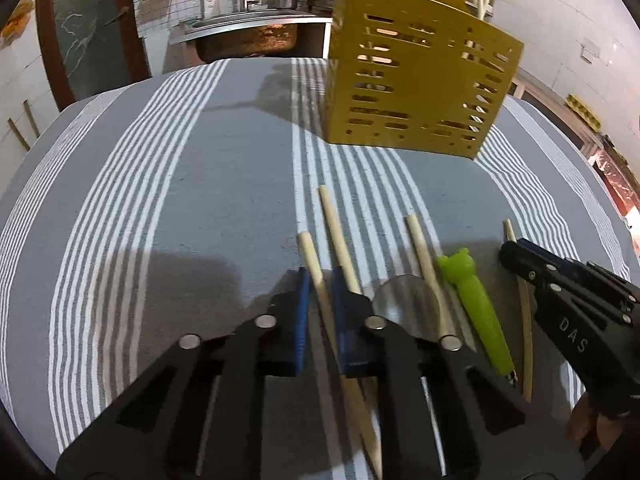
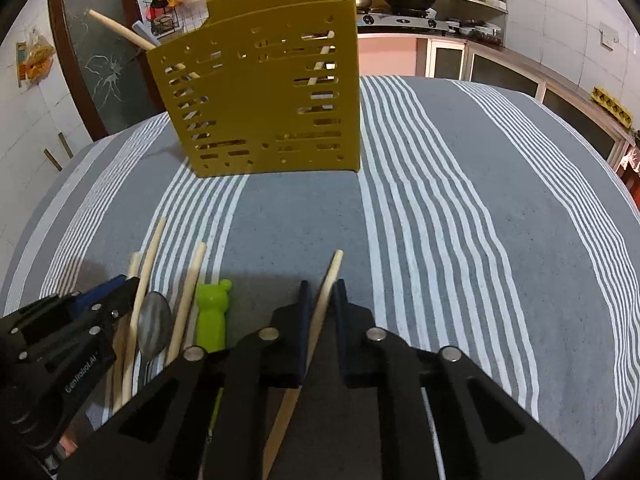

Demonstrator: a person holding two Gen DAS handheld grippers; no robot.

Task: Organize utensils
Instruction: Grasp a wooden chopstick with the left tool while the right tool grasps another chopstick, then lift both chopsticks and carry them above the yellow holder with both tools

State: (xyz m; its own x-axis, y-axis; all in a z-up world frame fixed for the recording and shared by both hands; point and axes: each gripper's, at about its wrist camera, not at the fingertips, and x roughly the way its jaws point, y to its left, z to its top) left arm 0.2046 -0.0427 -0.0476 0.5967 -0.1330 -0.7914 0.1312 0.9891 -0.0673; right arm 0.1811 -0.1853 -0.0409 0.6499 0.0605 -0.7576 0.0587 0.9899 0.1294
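1. The yellow holder (image 2: 264, 96) is standing upright on the striped cloth (image 2: 460, 220), far ahead of both grippers; some sticks and a white handle are already leaning inside it, so I judge that part of the sorting is done
2. The left gripper (image 1: 320, 292) is pinching one chopstick (image 1: 316, 276) between its blue pads; the thin end of this chopstick is passing back under the gripper, and the stick seems to be still lying low on the cloth
3. The right gripper (image 2: 322, 300) is pressing its pads together on another chopstick (image 2: 330, 280), which is pointing ahead of its fingertips toward the holder
4. Between the two grippers, more things are waiting on the cloth: a metal spoon (image 1: 404, 304) just right of the left gripper, two loose chopsticks (image 1: 420, 248) beside the spoon, and a green bear-shaped handle (image 1: 472, 296) near the right gripper
5. As I judge it, the task is somewhere in the middle: the two gripped chopsticks are not yet lifted or carried to the holder, and at least four more items are remaining after them
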